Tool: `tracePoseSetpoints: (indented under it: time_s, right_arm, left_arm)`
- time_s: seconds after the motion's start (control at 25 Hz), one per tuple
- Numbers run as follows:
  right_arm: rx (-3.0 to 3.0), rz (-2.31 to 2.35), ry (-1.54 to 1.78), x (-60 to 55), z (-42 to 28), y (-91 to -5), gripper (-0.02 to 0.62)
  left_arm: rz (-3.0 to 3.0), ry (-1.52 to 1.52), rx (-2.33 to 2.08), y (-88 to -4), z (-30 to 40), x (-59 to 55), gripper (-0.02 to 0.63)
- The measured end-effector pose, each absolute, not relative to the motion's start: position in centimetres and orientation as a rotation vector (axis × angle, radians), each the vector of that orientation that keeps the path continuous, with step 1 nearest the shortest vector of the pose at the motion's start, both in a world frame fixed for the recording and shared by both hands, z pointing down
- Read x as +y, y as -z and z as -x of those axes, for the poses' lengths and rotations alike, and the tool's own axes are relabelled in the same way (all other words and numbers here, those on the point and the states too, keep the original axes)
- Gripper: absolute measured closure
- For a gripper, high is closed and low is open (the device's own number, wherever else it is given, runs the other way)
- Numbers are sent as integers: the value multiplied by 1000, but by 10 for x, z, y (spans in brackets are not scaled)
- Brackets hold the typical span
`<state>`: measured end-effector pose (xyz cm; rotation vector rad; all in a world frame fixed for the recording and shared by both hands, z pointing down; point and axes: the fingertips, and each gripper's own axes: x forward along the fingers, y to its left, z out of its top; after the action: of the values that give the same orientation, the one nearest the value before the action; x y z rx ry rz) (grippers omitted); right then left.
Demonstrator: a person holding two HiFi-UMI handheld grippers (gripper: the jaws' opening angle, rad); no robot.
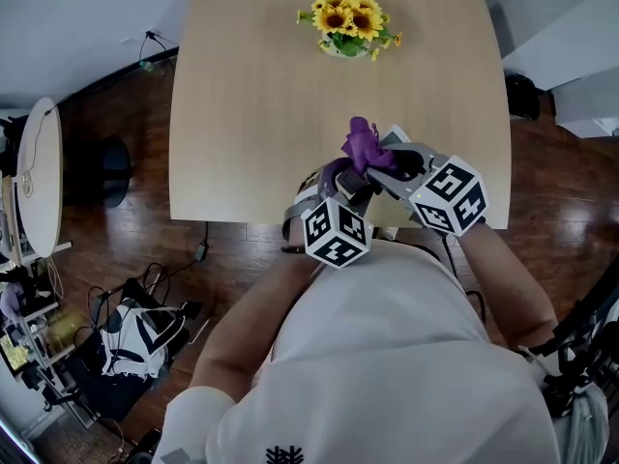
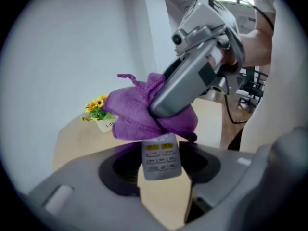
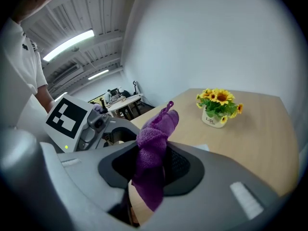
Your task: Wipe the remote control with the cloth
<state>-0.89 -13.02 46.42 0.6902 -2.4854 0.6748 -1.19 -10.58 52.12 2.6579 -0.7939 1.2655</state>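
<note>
A grey remote control with yellow and white buttons sits between the jaws of my left gripper, which is shut on its lower end. A purple cloth lies bunched over the remote's far end. My right gripper is shut on that cloth, which stands up out of its jaws. In the head view both grippers meet above the table's near edge. The left gripper comes from the lower left and the right gripper from the right, with the cloth between them. Most of the remote is hidden there.
The light wooden table carries a small pot of sunflowers at its far end. A round white table stands at the left. Bags and cables lie on the dark wood floor.
</note>
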Motion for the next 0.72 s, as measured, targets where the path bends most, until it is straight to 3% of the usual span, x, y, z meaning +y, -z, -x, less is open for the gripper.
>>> tracePoseSetpoints:
  time_s: [0.48,0.72]
  right_arm:
    - [-2383,-1030,-671,-173,-85,-457,469]
    - [-2429,-1012,-650,-169,-75,-439,469]
  left_arm:
    - [-2661,-1255,-780,-524,21,-102,345]
    - [-2663,-1259,-774,-525,18,-102,345]
